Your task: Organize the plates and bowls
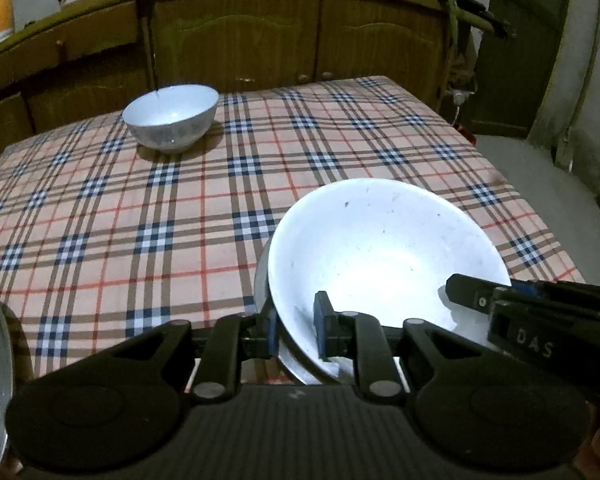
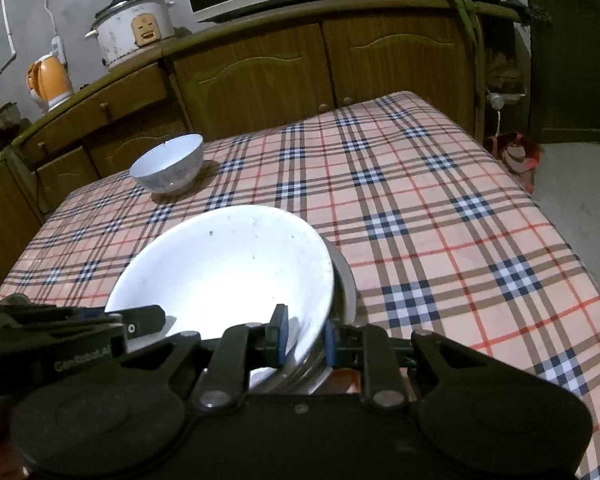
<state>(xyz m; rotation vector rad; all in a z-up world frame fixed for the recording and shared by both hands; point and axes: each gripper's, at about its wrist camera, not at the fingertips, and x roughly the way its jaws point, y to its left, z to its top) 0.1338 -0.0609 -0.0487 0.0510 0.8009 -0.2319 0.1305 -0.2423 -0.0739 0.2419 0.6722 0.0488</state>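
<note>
We hold the large white bowl (image 1: 380, 248) between our two grippers, over the near part of the checked cloth (image 1: 140, 208) that covers the counter. The left gripper (image 1: 296, 332) is pinching the bowl's near-left rim, one pad inside the wall and one outside; the right gripper (image 2: 304, 336) is pinching the near-right rim the same way. Just beneath the bowl's rim we see a second, greyer edge (image 2: 346, 280), which looks like another dish nested under it, and both grippers seem to clamp the two together. The small white bowl (image 1: 170, 118) stands well beyond the large bowl, towards the far left of the cloth, near the wooden cabinets (image 1: 280, 36).

The risks, as we judge them: each grip takes only a thin strip of smooth glazed rim, so if one hand drops faster than the other the bowl could twist and slip out. The lower dish may slide free if the pinch loosens. Setting down hard on the cloth could chip an edge, and the cloth may drag or bunch under the base
</note>
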